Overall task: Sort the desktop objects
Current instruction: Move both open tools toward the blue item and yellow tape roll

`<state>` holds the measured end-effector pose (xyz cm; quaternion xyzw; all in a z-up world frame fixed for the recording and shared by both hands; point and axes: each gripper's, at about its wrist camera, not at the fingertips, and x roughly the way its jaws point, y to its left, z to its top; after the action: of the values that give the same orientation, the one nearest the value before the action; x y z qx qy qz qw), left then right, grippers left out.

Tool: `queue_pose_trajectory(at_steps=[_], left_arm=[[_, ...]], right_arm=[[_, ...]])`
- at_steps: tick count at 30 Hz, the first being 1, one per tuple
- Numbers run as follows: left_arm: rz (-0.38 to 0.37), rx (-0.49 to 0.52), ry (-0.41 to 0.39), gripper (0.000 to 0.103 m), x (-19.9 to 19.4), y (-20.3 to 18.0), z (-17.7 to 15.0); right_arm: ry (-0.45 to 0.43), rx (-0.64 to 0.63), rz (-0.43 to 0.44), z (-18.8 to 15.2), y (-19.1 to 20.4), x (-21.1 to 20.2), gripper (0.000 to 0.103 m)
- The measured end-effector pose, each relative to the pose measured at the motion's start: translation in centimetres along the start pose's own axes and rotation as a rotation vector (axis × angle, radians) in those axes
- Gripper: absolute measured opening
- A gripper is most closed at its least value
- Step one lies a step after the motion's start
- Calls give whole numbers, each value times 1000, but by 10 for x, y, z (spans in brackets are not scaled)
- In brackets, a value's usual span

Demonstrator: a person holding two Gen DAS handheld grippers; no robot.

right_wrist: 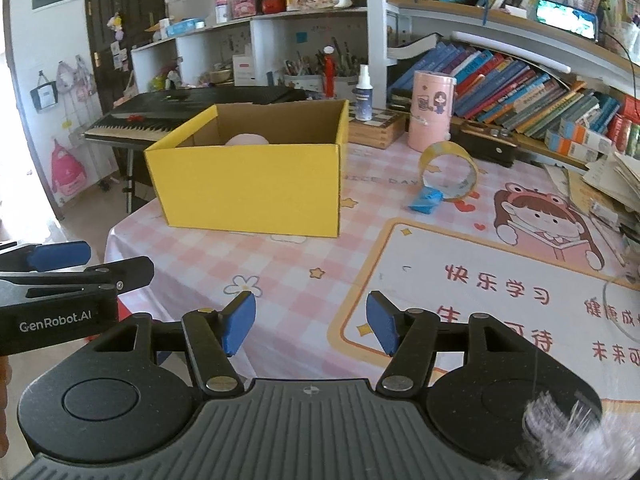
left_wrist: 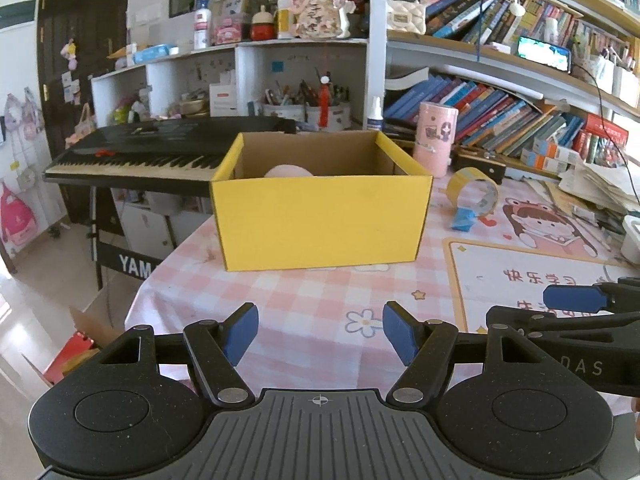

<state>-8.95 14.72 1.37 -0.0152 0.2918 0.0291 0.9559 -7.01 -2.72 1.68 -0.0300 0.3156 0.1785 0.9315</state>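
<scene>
Left gripper (left_wrist: 319, 334): jaws apart, nothing between the blue pads, tilted downward
Left fingers (left_wrist: 241, 334): blue pads angled inward at the tips, black linkage arms spread behind them
Right gripper (right_wrist: 311, 323): jaws apart, empty, tilted downward too
Right fingers (right_wrist: 382, 322): blue pads facing each other across a clear gap
Relation: the two grippers sit side by side, close together; each shows at the edge of the other's wrist view, pointing much the same way

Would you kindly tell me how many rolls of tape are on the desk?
1: the yellow tape roll stands on edge right of the yellow cardboard box, behind a small blue packet. Others may be hidden.
</scene>
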Motion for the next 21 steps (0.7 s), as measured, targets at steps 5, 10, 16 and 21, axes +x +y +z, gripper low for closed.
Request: queue_pose_trajectory(at_steps=[5,10,16,21], left_arm=[[-22,12,6,70,8,-10,4],[-42,29,12,70,17,-24,9],[-57,40,23,70,31,-46,17],[-64,45,29,70,45,-68,26]], right_arm=[[-2,13,-22,1,-9,0,60],[5,38,-43,0,-25,3,60],[12,57,-57,3,-50,9,60],[20,66,-63,12,-76,15,60]])
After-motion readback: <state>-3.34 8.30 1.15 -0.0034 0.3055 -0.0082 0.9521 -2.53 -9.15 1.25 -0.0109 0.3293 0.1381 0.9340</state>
